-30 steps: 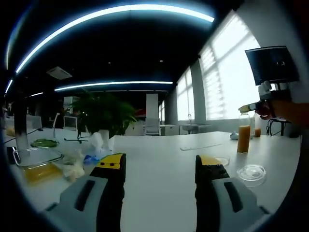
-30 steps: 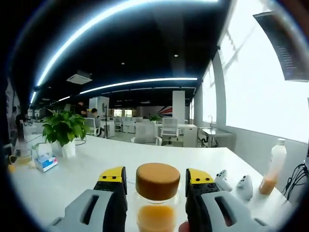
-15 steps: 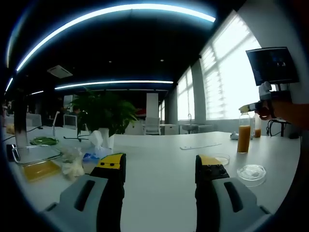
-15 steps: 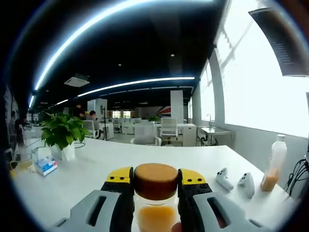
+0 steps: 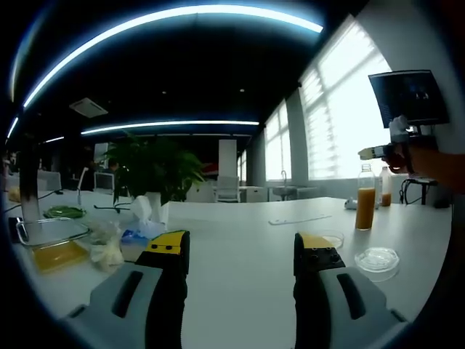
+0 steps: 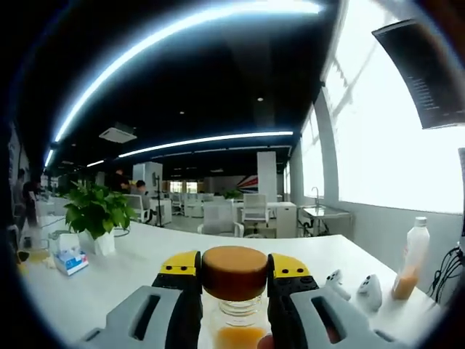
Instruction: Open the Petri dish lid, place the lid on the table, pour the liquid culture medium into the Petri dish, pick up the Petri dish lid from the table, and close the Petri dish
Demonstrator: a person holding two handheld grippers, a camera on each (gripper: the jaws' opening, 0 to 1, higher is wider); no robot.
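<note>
Two grippers, two different jobs. Nearest us in the right gripper view, our right gripper (image 6: 233, 270) is closed on the brown cap (image 6: 234, 271) of the bottle (image 6: 238, 326), its jaws pressed against either side; orange medium shows low in the glass beneath. The bottle hangs upright, long axis running straight down from the cap.

In the left gripper view, our left gripper (image 5: 237, 251) stands wide apart and holds nothing, hovering over the white counter (image 5: 240, 225). Just past its right jaw sits the open dish (image 5: 333, 239), and beside that, nearer the counter edge, the lid (image 5: 378, 257) lies flat. Farther off and higher, the right gripper shows again, carrying the bottle above the counter.

So what matters for the pour, we judge, is this: the dish lies lower than the bottle and back toward us from it, with the lid off to one side. The right hand has the bottle; the left is the nearer one to dish and lid.
</note>
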